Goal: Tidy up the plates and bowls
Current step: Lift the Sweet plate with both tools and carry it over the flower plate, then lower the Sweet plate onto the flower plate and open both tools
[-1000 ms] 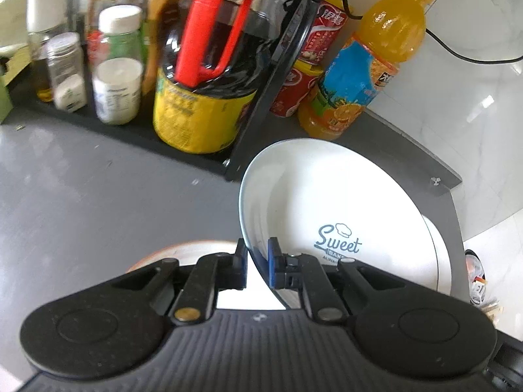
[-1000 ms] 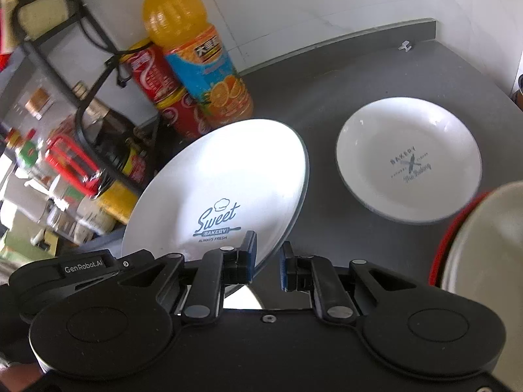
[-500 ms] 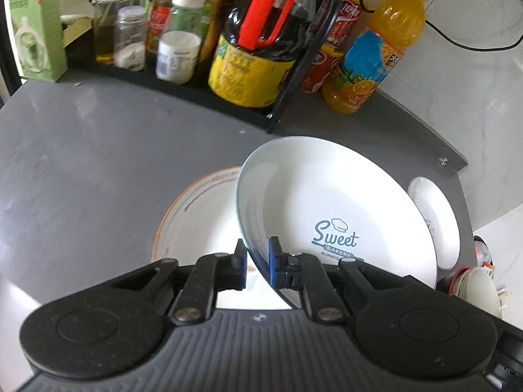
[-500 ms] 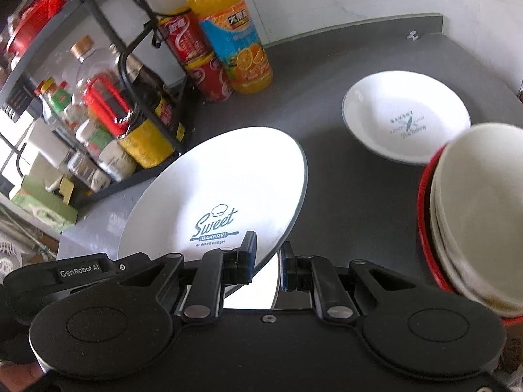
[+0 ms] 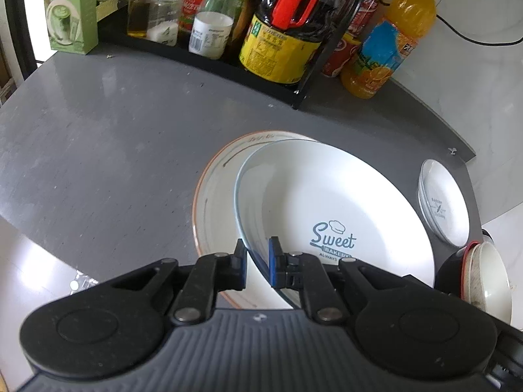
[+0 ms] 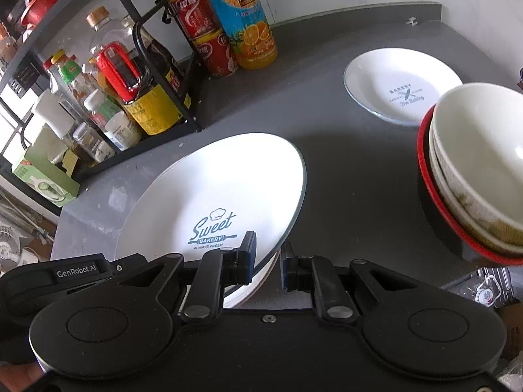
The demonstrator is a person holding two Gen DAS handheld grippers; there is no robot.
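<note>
**Plates and bowls spread across a kitchen counter**

A large plate (image 5: 327,202) sits tilted over a wider plate (image 5: 212,202) near the counter (image 5: 98,137) front. Behind them, a rack (image 6: 183,104) of bottles lines the wall, with cans (image 6: 209,36) and a juice bottle (image 6: 243,23) to its right. A small plate (image 6: 398,85) lies far right, before it a stack of bowls (image 6: 477,170).

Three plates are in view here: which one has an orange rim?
The bottom plate, lying flat on the counter under the tilted "Sweet Bakery" plate held by the left tongs. The Sweet plate and the smaller bakery plate further off have dark rims.
</note>
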